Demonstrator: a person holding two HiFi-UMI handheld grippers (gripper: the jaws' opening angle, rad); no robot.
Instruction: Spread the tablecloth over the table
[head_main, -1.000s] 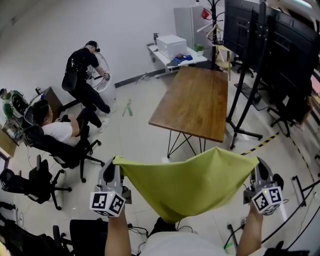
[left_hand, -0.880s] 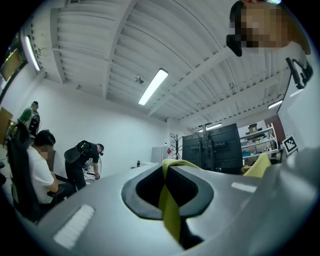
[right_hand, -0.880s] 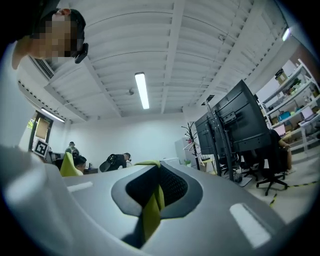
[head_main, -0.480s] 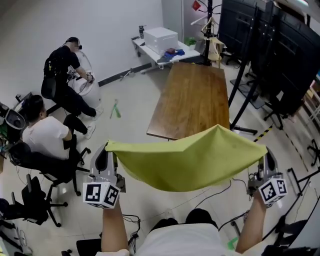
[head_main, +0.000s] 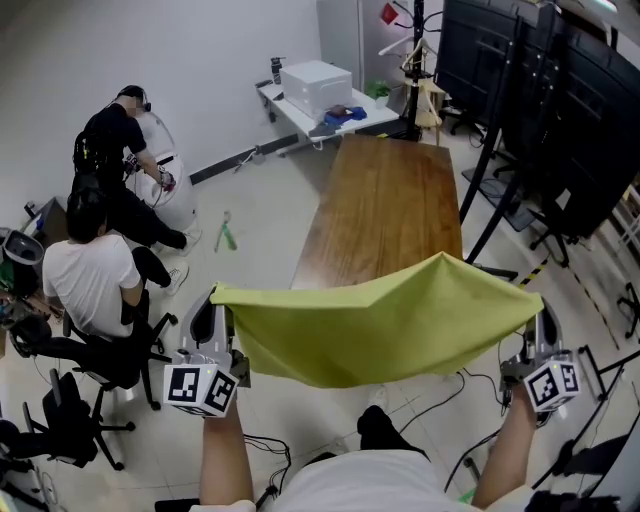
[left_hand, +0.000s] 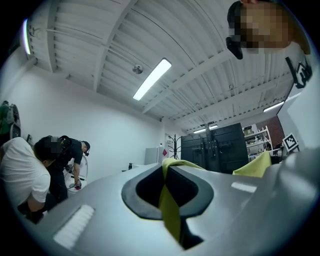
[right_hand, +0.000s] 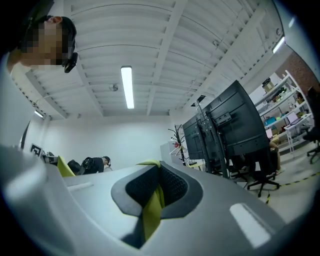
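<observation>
A yellow-green tablecloth (head_main: 380, 325) hangs stretched between my two grippers, held up in the air in front of me. My left gripper (head_main: 214, 303) is shut on the cloth's left corner, and a strip of cloth (left_hand: 170, 210) shows pinched between its jaws. At the other end my right gripper (head_main: 540, 318) is shut on the right corner, with cloth (right_hand: 150, 210) squeezed between its pads. The long wooden table (head_main: 390, 205) stands just beyond the cloth and runs away from me. Its near end is hidden behind the cloth.
Black screen stands (head_main: 520, 110) rise along the table's right side. A white side table with a printer (head_main: 315, 85) stands at the far end. Two people (head_main: 95, 270) and office chairs (head_main: 60, 430) are at the left. Cables (head_main: 440, 385) lie on the floor.
Both grippers have carried the cloth forward to the table's near end. The cloth, sagging deeply a second ago, now hangs flatter and wider.
</observation>
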